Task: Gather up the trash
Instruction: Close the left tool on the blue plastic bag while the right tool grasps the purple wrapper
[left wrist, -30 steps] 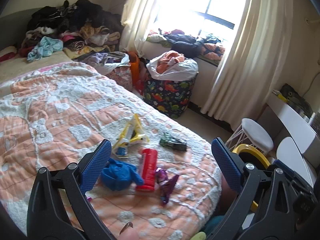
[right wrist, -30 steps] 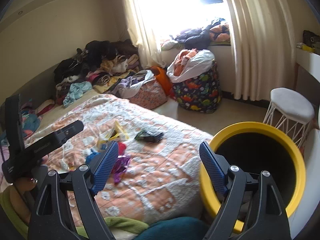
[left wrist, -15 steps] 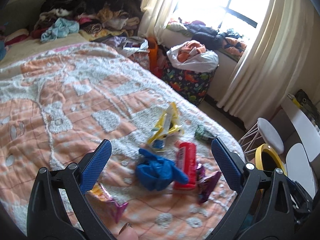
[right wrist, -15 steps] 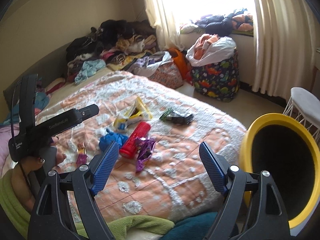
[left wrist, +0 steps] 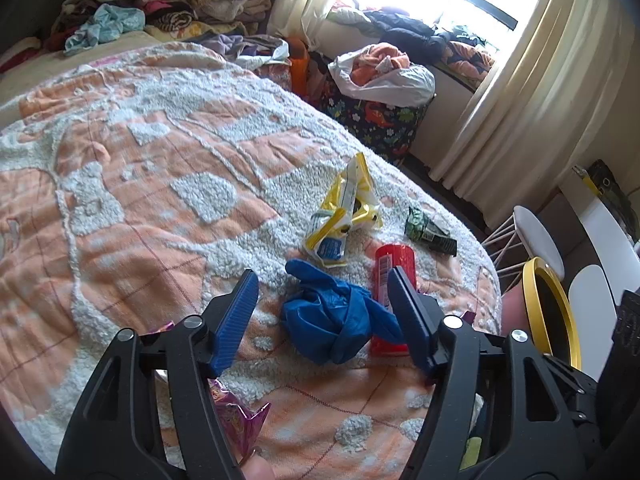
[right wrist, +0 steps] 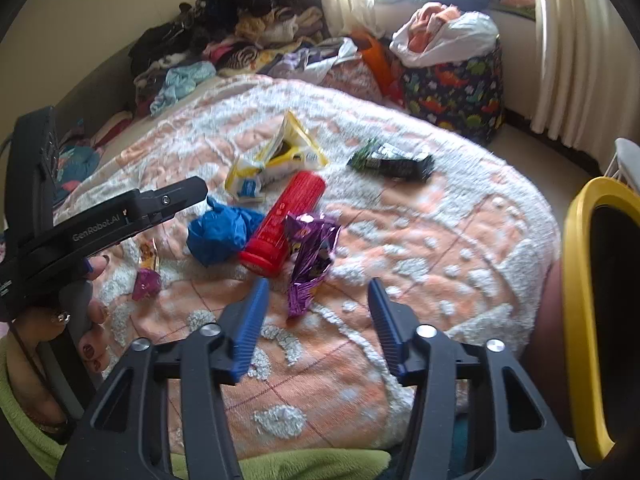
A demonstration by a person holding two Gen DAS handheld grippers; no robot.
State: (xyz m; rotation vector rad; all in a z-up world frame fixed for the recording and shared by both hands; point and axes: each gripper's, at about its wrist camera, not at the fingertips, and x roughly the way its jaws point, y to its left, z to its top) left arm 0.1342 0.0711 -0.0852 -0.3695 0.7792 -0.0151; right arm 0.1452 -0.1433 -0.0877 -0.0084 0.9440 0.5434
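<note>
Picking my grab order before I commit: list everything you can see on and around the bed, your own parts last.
blue glove: 1, blue, crumpled on the blanket, between the left tongs' fingers in the left wrist view
red tube: 1, red, lying beside the glove
purple wrapper: 1, purple foil, ahead of the right tongs
small pink wrapper: 1, pink, near the bed's edge
yellow bag: 1, yellow and white, mid-bed
dark green wrapper: 1, past the tube
blanket: 1, orange and white
yellow bin: 1, yellow rim, on the floor beside the bed
dinosaur hamper: 1, dark print, by the window
clothes pile: 1, mixed, far end of the bed
left tongs: open
right tongs: open
</note>
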